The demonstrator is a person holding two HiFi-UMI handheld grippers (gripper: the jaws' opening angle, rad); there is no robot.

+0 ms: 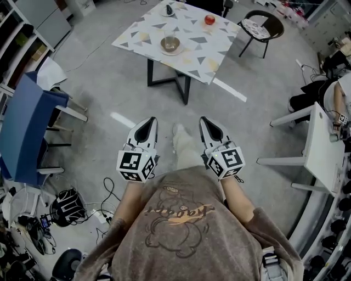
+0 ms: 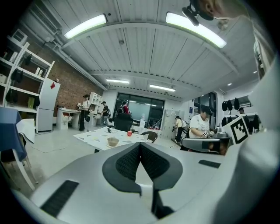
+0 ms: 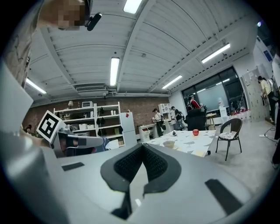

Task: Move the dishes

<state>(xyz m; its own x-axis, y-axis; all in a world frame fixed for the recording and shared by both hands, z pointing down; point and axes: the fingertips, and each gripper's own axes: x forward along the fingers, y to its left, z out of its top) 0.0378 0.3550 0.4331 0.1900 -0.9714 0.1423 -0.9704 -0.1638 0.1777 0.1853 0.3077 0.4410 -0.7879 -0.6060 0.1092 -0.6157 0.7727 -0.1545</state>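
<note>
- The left gripper (image 1: 148, 121) and right gripper (image 1: 206, 120) were closed on nothing, well short of the table (image 1: 193, 50).
- A bowl (image 1: 170, 43) sat on the table's near side.

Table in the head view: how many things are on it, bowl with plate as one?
3: bowl on plate near the middle, red round thing far right, small dark thing at far edge. More may be hidden.

A grey concrete floor (image 1: 104, 71) spreads under a triangle-patterned tabletop (image 1: 192, 52) on a dark base, with a black chair (image 1: 262, 26) just beside it. A blue chair (image 1: 24, 131) stands at the left and a white desk (image 1: 323, 151) at the right. Long ceiling lights (image 2: 85, 26) glow overhead. A brick wall (image 2: 72, 85) backs a white fridge (image 2: 47, 105) and white shelves (image 3: 87, 118). Dark windows (image 2: 140, 105) fill the far end.
</note>
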